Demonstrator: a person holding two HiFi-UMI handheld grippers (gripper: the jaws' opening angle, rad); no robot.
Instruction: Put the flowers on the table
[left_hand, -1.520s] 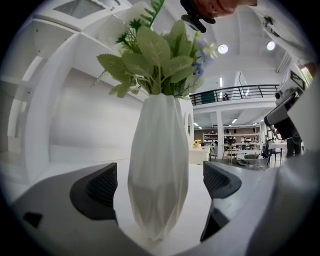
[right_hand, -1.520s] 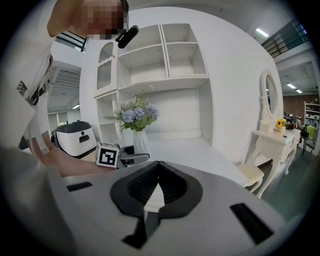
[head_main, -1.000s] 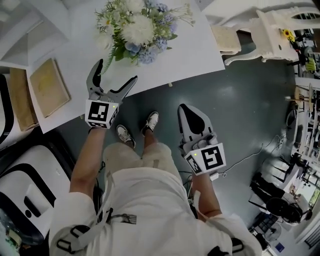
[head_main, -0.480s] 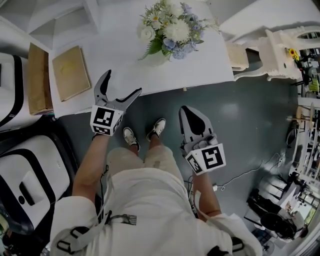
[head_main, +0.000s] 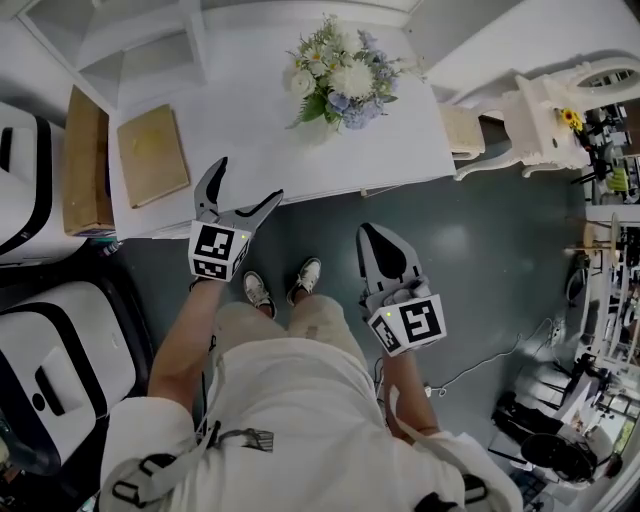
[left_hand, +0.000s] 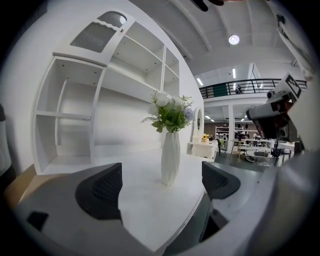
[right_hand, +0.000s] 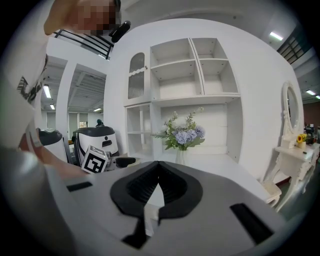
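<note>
The flowers (head_main: 343, 72) stand in a tall vase (left_hand: 170, 157) on the desk (head_main: 260, 150). The left gripper (head_main: 247, 182) has its fingers (left_hand: 100, 190) spread and empty; the right gripper (head_main: 372, 232) is closed on nothing. A stray swing could topple the vase.

Ahead and to the left of the left gripper's (head_main: 249, 180) jaws, there's a flat tan book (head_main: 152, 155) lying face up. Just past its far left edge a brown slab (head_main: 85, 160) lies alongside, cardboard perhaps. Straight beyond those jaws rises a white shelf unit (left_hand: 125, 75). Behind and left of them sits a white-and-black machine (head_main: 60, 340). Off to the right of the right gripper's (head_main: 368, 230) jaws stands a carved white dressing table (head_main: 545, 105) with a small sunflower (head_main: 573, 120) on it, and below them is dark grey floor (head_main: 470, 260).
</note>
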